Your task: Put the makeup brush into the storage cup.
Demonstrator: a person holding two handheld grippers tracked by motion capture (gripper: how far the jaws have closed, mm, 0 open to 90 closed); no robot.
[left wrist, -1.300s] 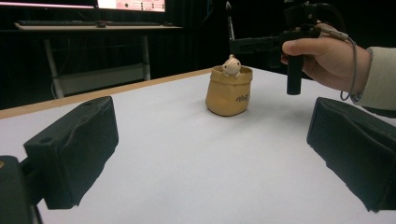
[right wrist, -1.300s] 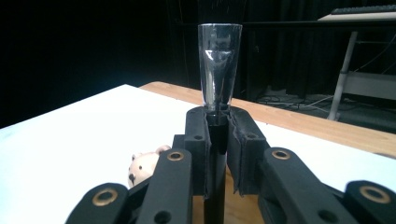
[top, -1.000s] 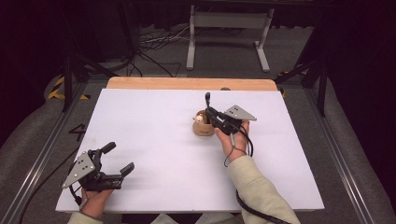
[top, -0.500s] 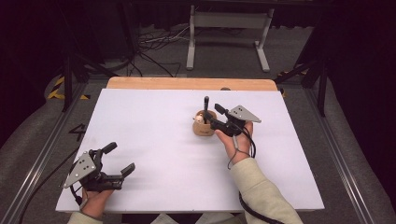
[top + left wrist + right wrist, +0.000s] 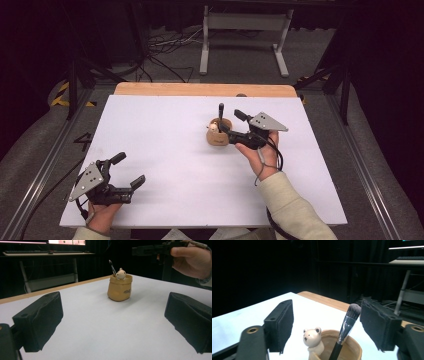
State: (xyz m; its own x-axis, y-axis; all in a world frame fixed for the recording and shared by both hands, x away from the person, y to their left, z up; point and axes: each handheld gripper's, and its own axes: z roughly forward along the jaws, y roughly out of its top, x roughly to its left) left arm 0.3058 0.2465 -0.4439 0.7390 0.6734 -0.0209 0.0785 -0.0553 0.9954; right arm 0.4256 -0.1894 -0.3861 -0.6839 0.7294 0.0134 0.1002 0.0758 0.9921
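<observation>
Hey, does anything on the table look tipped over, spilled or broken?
Nothing stands out. The tan pot stands upright on the white table, with the brush leaning inside it beside the bear figure.

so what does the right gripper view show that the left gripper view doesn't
Right gripper view alone: the brush's dark bristle head and silver ferrule up close between the open right gripper, and the bear's face. Left gripper view alone: the whole tan pot with lettering on its side, standing on the white table, the open left gripper, and the person's hand holding the other gripper. Both share pot, bear and brush.
</observation>
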